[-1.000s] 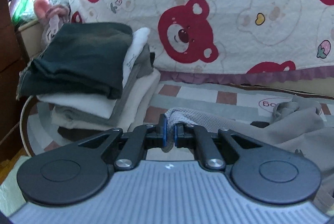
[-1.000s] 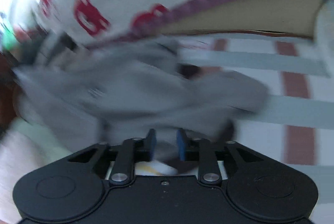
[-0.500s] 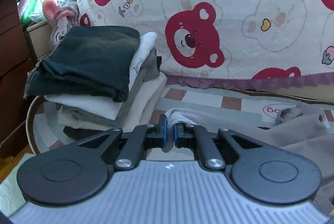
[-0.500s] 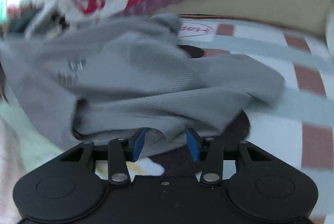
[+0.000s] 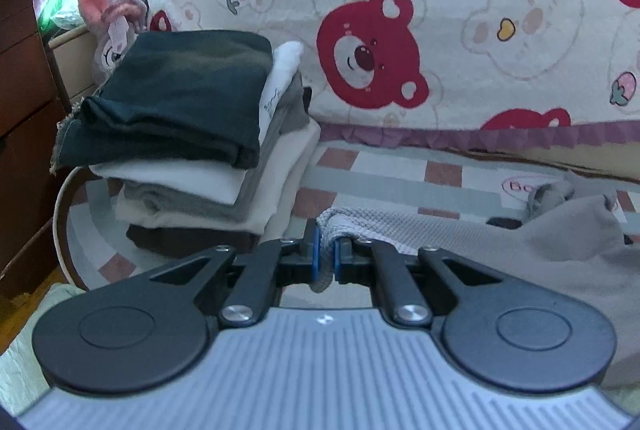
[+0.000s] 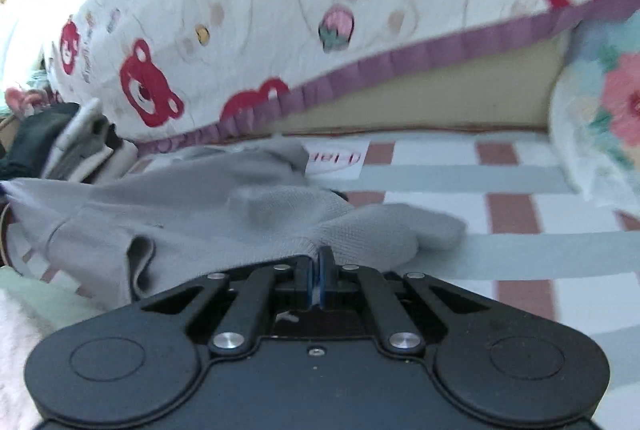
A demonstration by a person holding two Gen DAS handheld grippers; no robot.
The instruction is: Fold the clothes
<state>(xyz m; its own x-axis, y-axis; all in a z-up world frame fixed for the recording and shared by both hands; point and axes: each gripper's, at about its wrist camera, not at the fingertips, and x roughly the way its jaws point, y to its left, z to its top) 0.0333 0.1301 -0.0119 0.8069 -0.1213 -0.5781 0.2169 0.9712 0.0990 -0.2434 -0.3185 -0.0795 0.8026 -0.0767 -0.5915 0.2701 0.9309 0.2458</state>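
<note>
A grey knit garment [image 5: 500,246] lies rumpled on the checked bed sheet [image 5: 384,165]. My left gripper [image 5: 327,254] is shut on a bunched corner of it, the cloth pinched between the blue pads. In the right wrist view the same grey garment [image 6: 208,213] spreads to the left, and my right gripper [image 6: 317,274] is shut on its near edge. A pile of folded clothes [image 5: 192,133], dark green on top with white and grey below, stands to the left; the same pile [image 6: 60,141] shows at the far left of the right wrist view.
A bear-print quilt [image 5: 440,21] with a purple frill rises behind the sheet. A wooden drawer unit [image 5: 20,101] and a plush toy [image 5: 108,17] stand left of the pile. A floral pillow [image 6: 600,117] sits at the right. A pale green cover [image 6: 48,302] lies near.
My right gripper opened half a second ago, then shut on the garment's near edge; that view has tilted up. The left gripper kept its hold and shifted only slightly.
</note>
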